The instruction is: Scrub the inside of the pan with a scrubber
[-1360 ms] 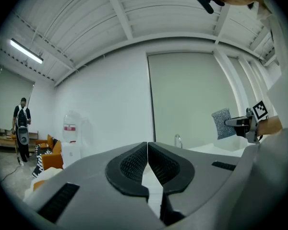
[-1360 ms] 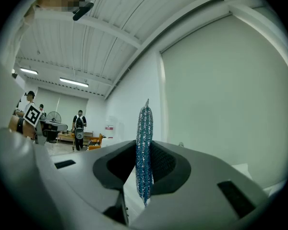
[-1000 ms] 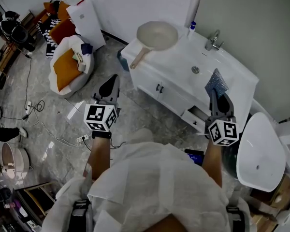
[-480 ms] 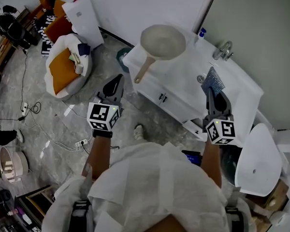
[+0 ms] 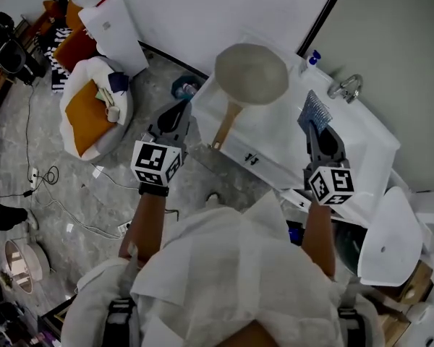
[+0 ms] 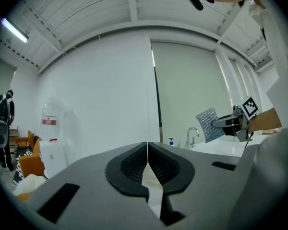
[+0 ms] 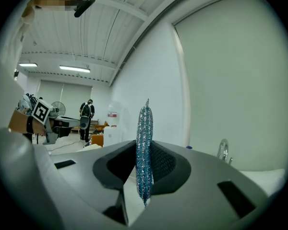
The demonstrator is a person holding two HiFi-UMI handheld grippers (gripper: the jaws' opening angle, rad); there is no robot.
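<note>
Head view, item one: my left gripper (image 5: 181, 108) hangs over the floor just off the white counter (image 5: 362, 139), near the pan's handle (image 5: 226, 125) but apart from it. Left gripper view confirms its jaws are pressed together with nothing between them. Item two: my right gripper (image 5: 315, 126) is clamped on the scrubber (image 5: 316, 110), a flat blue-silver mesh pad standing above the jaw tips over the counter. In the right gripper view the scrubber (image 7: 144, 147) shows edge-on, pinched between both pads. Item three: the pan (image 5: 252, 73), pale and round, sits on the counter's left end, inside facing up, handle reaching out to the front edge; the scrubber is to its right, not touching it. Item four: a faucet (image 5: 345, 87) at the back of the counter, with a small blue-capped bottle (image 5: 312, 58) between it and the pan. Item five: a white beanbag (image 5: 94, 107) with an orange cushion on the floor, far left.
</note>
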